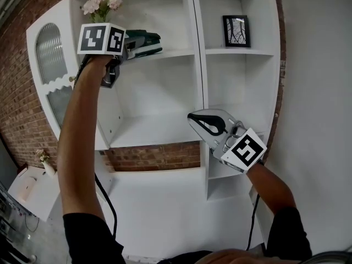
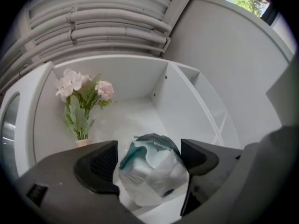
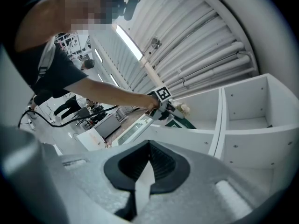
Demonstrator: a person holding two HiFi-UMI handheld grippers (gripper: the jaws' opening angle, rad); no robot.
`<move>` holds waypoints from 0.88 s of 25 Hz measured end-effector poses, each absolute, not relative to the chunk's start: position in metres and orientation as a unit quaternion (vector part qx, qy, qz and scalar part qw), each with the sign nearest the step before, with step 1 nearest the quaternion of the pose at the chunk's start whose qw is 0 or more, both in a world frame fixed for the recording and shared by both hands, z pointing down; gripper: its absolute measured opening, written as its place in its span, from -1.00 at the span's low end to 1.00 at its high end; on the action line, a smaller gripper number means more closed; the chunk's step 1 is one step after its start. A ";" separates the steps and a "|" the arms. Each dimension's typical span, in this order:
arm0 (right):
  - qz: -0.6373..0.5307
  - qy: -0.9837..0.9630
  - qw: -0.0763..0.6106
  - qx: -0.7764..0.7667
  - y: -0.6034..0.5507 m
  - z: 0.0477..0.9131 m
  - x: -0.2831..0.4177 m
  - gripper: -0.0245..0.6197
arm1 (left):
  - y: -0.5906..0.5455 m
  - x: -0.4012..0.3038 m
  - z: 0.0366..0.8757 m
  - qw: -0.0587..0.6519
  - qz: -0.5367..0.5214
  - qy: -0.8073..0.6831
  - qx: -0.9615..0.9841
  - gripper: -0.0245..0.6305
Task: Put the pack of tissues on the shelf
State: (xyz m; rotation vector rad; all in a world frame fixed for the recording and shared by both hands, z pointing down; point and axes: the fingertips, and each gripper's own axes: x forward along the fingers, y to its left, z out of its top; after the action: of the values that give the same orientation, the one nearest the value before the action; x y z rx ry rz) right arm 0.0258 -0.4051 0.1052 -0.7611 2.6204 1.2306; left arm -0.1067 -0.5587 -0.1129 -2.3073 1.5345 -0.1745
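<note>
Left gripper [image 2: 148, 148] jaws apart, tissue pack [image 2: 152, 176] between, on shelf [image 2: 135, 115].

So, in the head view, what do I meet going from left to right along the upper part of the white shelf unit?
arched glass door → flowers → pack of tissues → framed picture

We log black short sleeves [image 1: 88, 235] on both arms. The dark grey plastic left gripper [image 1: 131, 45] has a white cube with black square markers [image 1: 102, 38] and black ribbed pads [image 2: 105, 162]. The light grey right gripper [image 1: 201, 122] has a matching marker cube [image 1: 246, 150] and black ribbed inner pads [image 3: 161, 164]. A thin black cable runs under each arm: the left cable [image 1: 108, 202] and the right cable [image 1: 253, 224].
</note>
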 end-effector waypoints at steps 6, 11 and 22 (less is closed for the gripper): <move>0.397 0.877 0.084 -0.257 -0.407 0.102 0.026 -0.92 | -0.520 -0.109 -0.134 0.237 0.014 0.537 -0.809 0.37; 0.388 0.880 0.098 -0.255 -0.405 0.097 0.018 -0.92 | -0.491 -0.105 -0.115 0.254 0.042 0.508 -0.822 0.37; 0.339 0.888 0.153 -0.271 -0.400 0.086 0.010 -0.92 | -0.402 -0.090 -0.025 0.311 0.157 0.441 -0.827 -0.04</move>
State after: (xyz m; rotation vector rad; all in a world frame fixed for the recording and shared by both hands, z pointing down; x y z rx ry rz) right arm 0.0101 -0.4003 0.0862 -0.7778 2.5467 0.9723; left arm -0.0902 -0.4017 -0.0255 -2.1844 1.1645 0.4157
